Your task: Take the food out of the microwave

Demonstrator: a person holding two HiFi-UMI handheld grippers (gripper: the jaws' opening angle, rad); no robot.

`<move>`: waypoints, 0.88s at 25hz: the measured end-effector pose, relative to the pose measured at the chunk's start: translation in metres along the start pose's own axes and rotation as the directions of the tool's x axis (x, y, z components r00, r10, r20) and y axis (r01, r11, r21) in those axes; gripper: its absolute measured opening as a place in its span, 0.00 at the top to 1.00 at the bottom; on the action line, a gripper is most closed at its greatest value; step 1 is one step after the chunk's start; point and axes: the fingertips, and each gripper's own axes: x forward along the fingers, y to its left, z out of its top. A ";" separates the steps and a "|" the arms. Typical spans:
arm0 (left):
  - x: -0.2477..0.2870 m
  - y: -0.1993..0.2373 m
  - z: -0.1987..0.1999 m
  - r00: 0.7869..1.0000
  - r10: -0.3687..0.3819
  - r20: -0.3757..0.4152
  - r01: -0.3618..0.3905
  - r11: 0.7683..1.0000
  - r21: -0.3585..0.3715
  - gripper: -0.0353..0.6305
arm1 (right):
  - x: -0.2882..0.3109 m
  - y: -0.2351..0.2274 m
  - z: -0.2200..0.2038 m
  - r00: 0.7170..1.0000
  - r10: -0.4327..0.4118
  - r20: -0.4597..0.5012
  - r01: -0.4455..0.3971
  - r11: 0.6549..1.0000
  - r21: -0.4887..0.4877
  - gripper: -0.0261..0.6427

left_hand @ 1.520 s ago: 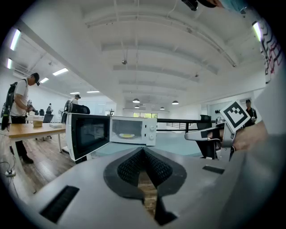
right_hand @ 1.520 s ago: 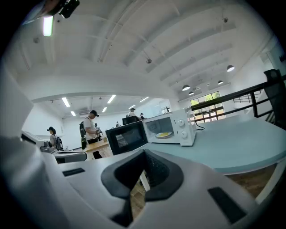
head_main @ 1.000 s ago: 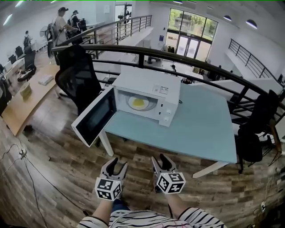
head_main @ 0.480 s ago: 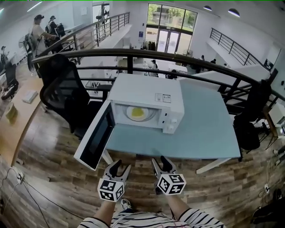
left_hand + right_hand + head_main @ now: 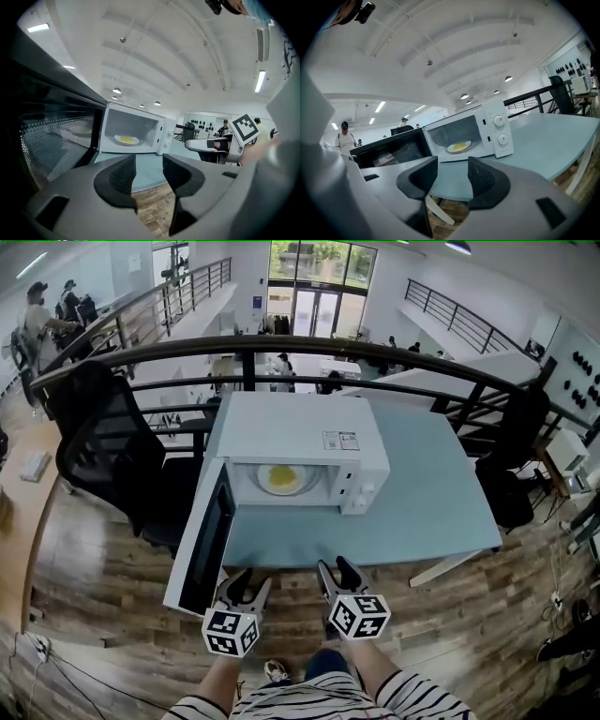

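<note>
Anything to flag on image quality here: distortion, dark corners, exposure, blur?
Head view: strong fisheye, the railing bows; the microwave and the food inside are evenly lit and sharp. Left gripper view: black corners, the microwave door dark against the bright ceiling. Right gripper view: same black corners, food readable past the open jaws.

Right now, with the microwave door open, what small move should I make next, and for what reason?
Probably bring the right gripper forward over the table edge toward the plate of food in the microwave. The door already stands wide open, and both this gripper and the left gripper are open, empty and short of the table, above the floor.
</note>
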 end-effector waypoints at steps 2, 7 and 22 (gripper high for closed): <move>0.008 0.006 0.002 1.000 -0.004 0.005 0.004 1.000 -0.005 0.68 | 0.008 -0.002 0.001 1.000 -0.009 0.004 0.009 1.000 0.001 0.67; 0.031 0.023 0.009 1.000 0.011 0.019 -0.011 1.000 -0.019 0.68 | 0.035 -0.009 0.005 1.000 -0.018 -0.001 0.018 1.000 -0.001 0.67; 0.119 0.072 0.006 0.997 0.079 -0.018 -0.081 0.993 -0.087 0.68 | 0.141 -0.041 0.022 0.998 0.032 -0.049 -0.034 0.999 -0.039 0.67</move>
